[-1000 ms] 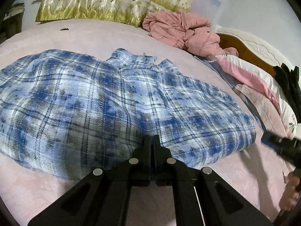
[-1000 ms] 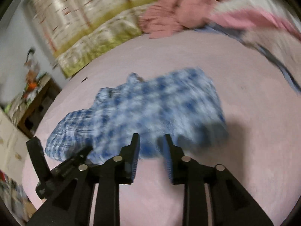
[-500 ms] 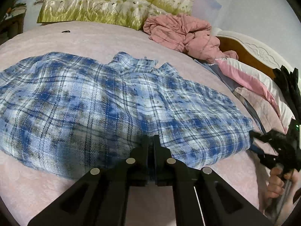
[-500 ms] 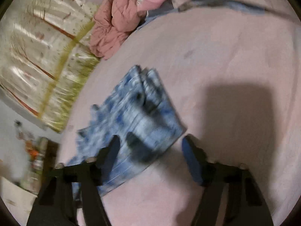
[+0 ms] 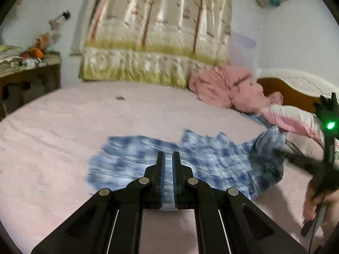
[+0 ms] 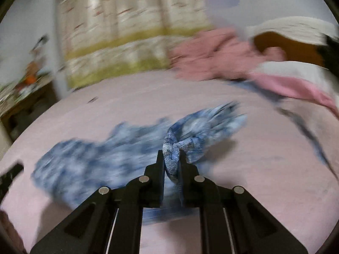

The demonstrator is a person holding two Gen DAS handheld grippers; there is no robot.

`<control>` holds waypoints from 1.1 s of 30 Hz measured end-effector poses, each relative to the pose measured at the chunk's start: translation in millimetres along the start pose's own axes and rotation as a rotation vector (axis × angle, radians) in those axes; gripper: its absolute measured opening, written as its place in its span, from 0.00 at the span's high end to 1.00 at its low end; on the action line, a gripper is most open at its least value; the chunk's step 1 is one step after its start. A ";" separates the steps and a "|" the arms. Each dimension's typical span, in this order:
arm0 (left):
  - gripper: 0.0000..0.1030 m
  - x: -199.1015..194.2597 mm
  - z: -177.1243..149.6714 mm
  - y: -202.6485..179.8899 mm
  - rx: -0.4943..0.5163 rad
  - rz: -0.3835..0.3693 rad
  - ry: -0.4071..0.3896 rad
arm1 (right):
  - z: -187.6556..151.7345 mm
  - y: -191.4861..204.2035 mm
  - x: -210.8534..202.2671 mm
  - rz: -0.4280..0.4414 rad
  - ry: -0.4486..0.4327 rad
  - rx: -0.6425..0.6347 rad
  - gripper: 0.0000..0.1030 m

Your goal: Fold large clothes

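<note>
No text, label, brand, number or sign can be read in either view; both pictures are blurred by motion.

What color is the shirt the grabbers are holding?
The shirt is blue and white plaid. It shows best in the right wrist view, pinched in the right gripper.
</note>
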State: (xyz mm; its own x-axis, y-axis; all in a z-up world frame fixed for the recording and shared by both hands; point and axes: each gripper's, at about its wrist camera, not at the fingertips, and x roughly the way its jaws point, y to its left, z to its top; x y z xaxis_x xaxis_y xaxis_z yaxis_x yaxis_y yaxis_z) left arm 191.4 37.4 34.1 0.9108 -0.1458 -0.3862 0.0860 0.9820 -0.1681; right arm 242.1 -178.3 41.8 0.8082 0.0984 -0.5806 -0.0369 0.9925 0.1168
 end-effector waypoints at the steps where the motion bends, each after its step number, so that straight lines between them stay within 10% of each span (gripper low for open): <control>1: 0.95 -4.4 -3.6 5.2 -0.007 0.016 -0.018 | -8.5 19.0 12.7 0.038 0.054 -0.038 0.90; 13: 0.95 50.8 -38.0 28.6 -0.095 0.083 0.129 | -54.6 30.5 51.7 0.248 0.154 0.061 0.87; 17: 0.95 53.6 -45.4 15.1 -0.049 0.045 0.146 | -51.4 27.3 44.8 0.358 0.155 0.032 0.56; 20: 0.95 56.0 -49.9 12.4 -0.065 0.005 0.172 | -49.6 16.9 24.6 0.394 0.109 0.005 0.54; 23: 0.95 56.6 -51.5 8.6 -0.048 -0.012 0.179 | -39.8 -9.6 1.0 0.328 0.029 0.049 0.51; 26: 0.94 55.9 -51.1 2.8 -0.034 -0.066 0.192 | -30.3 -38.9 -8.5 0.070 0.001 0.070 0.51; 30: 0.48 67.6 -44.0 -21.2 -0.038 -0.215 0.254 | -25.3 -75.6 5.5 0.042 0.052 0.139 0.73; 33: 0.47 86.7 -32.3 -48.5 -0.069 -0.335 0.318 | -30.7 -82.7 12.8 0.161 0.116 0.165 0.74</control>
State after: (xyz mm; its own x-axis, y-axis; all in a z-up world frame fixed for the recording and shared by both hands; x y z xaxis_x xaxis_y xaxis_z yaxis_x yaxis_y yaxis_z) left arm 253.1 -26.7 -20.5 0.6672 -0.4940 -0.5574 0.3179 0.8657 -0.3867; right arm 237.5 -256.8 0.0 0.7263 0.2710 -0.6316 -0.0552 0.9390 0.3395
